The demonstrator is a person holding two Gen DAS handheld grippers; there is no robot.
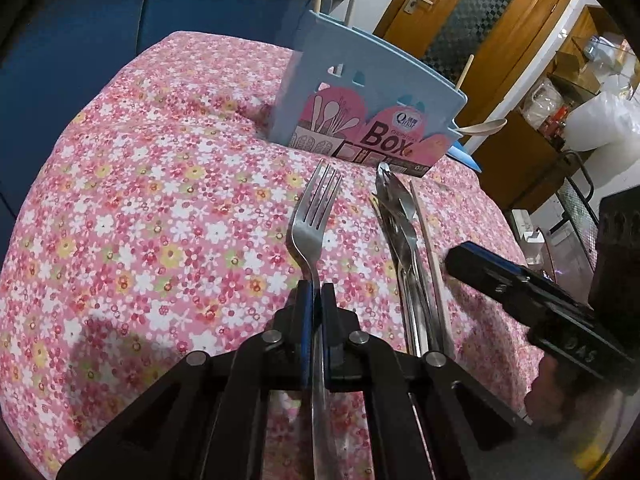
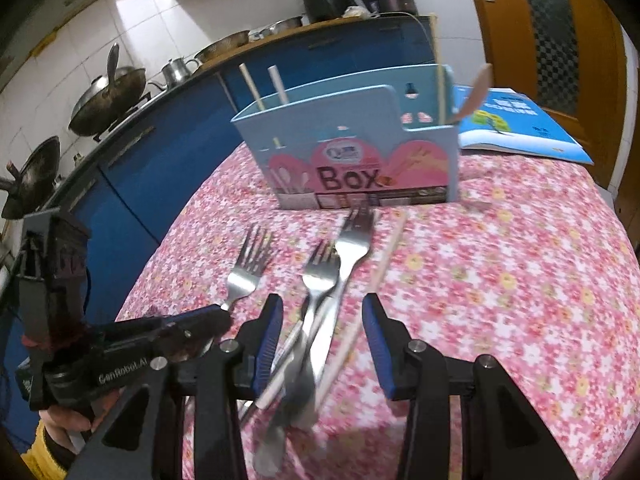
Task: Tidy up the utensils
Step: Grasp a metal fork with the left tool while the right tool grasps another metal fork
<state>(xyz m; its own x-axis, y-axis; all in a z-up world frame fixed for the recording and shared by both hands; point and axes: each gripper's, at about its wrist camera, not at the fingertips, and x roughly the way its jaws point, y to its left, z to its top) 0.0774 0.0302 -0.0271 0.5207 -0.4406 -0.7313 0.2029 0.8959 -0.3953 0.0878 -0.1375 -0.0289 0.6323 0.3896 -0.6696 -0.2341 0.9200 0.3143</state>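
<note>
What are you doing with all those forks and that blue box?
A person is tidying utensils with a gripper in each hand. The left gripper has its jaws shut on the handle of one fork. The right gripper has open jaws over a small pile of two more forks and pale chopsticks lying on the flowery tablecloth. The blue utensil box behind them already holds a few chopsticks and a spoon.

Left gripper [image 1: 316, 300] fingers pinched together (pointing downward); right gripper [image 2: 322, 320] fingers parted.
</note>
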